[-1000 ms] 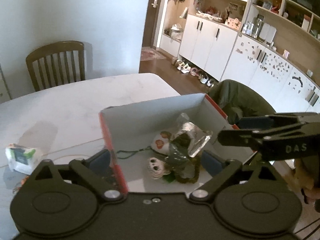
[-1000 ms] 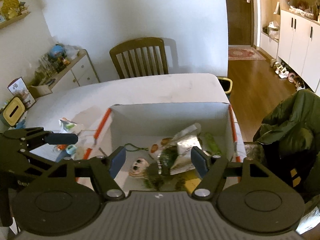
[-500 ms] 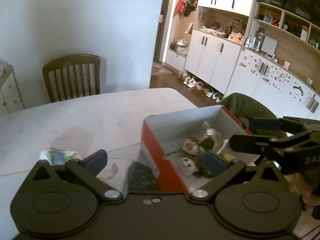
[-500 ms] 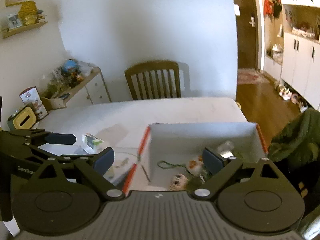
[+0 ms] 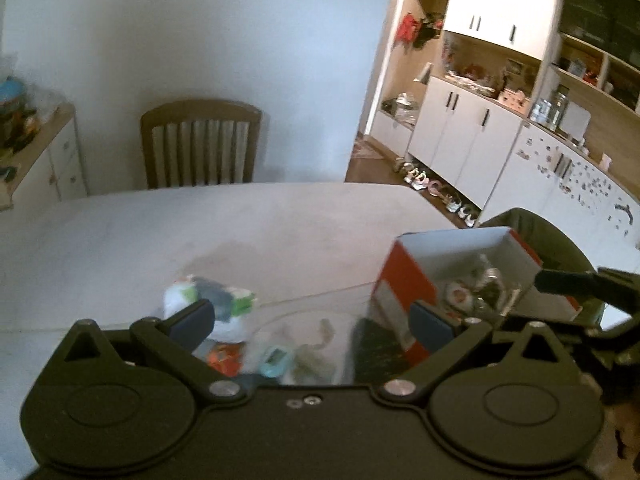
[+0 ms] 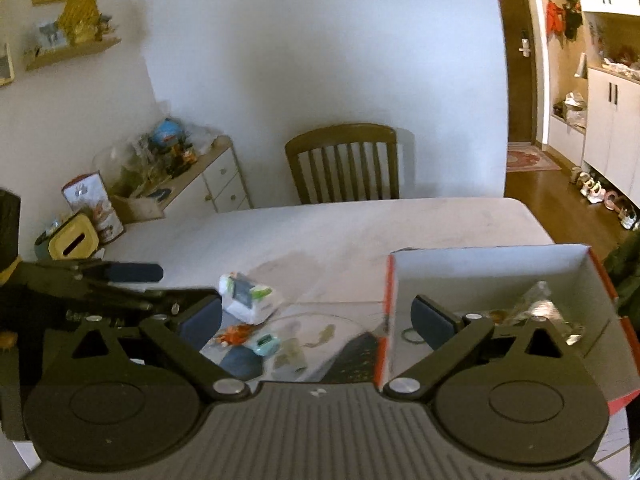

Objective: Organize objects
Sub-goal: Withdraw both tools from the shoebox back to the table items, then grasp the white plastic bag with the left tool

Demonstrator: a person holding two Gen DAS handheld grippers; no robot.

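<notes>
Both grippers, left (image 5: 310, 316) and right (image 6: 316, 316), spread, empty; box (image 6: 480, 264) part-filled; step judged: fetching next item; packet (image 6: 248, 294), 1 teal toy (image 6: 266, 344) awaited pickup.

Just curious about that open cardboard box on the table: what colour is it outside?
Red-orange outside, white inside: the open cardboard box, clearest in the left wrist view.

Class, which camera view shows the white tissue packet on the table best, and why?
The right wrist view: the tissue packet lies in plain sight on the table, sharp enough to show its dark label and green end. In the left wrist view the packet is blurred, and a finger of the left tool covers its lower part.
</notes>
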